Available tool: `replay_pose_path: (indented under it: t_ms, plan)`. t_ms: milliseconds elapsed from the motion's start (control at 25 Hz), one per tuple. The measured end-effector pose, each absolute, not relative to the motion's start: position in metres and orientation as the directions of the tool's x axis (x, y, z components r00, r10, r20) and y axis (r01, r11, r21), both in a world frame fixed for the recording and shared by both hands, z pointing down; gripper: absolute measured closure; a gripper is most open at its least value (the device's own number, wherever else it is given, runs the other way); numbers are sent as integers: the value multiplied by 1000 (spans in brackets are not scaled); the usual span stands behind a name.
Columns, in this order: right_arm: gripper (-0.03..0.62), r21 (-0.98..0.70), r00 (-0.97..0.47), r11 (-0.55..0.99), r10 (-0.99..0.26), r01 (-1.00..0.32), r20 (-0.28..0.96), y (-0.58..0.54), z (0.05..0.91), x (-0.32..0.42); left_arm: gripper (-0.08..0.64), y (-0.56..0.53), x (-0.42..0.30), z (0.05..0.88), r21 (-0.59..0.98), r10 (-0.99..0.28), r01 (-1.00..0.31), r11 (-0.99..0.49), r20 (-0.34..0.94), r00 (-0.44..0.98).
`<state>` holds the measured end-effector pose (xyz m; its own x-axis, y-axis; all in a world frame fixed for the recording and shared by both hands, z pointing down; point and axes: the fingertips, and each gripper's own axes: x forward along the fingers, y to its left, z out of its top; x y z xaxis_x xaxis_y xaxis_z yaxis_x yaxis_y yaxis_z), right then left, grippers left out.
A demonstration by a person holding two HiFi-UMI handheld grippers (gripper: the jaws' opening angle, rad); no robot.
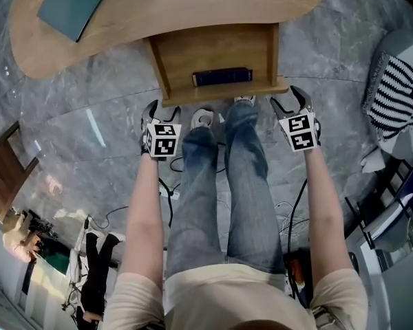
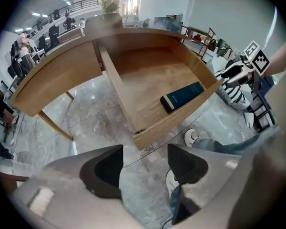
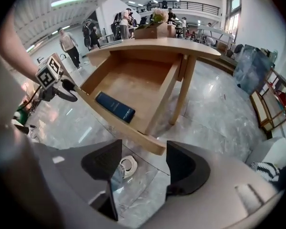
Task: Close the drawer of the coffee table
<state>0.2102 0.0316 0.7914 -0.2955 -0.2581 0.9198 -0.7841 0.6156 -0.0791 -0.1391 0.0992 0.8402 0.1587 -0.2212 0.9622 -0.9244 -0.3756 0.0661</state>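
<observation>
- Under the tabletop's near edge, at 12 o'clock from the person's legs (image 1: 224, 184) in the head view, the drawer (image 1: 217, 50) stands pulled out of the table (image 1: 193, 9) toward the person, its inside open to view.
- A blue book (image 1: 222, 76) lies flat inside the drawer at its 6 o'clock, along the front panel; the rest of the drawer floor is bare wood.
- At the drawer's 7 o'clock corner, the left gripper (image 1: 160, 110) points steeply down, jaws spread wide.
- Its own view shows only grey floor (image 1: 89, 115) and part of a shoe between the dark pads (image 2: 105, 171). The drawer's front corner sits just past the tips at 12 o'clock, apart from them.
- At the drawer's 5 o'clock corner, the right gripper (image 1: 291, 100) also points steeply down, jaws wide and gripping nothing.
- In the right gripper view, the front panel's corner lies just beyond the tips at 12 o'clock. A white shoe and floor show in the gap between the pads (image 3: 102, 163).
- Whether either gripper touches the front panel, no view makes clear.
- Both forearms run down to 6 o'clock in the head view, with the legs between them.
- White shoes (image 1: 205, 119) stand at the drawer's 6 o'clock, just beside its front panel.
- On the tabletop, at 10 o'clock from the drawer, lies a teal book (image 1: 70, 5).
- Well apart at the drawer's 3 o'clock, a striped cloth (image 1: 399, 91) is heaped by the frame edge.
</observation>
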Motion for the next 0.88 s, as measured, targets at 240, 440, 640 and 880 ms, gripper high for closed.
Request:
replay_pose_path:
  t_ms: [240,440,640,880]
  plan:
    - [298,-66,-283,658,-229,-750,932,23,829,212,273,88,-140,860,42,-243,-931,-361,960,138]
    - [308,-55,-261,656,-220,-753,940,17,849,214,276,75,-130,867,10,-281,-907,-422,949,141]
    - [341,-46,-255,661,-224,-749,941,9,853,212,295,63,-124,864,-1,-294,-898,-440,945,143]
    - [345,-46,-233,645,-208,-763,950,10,852,213,299,66,-124,864,-3,-268,-906,-424,956,122]
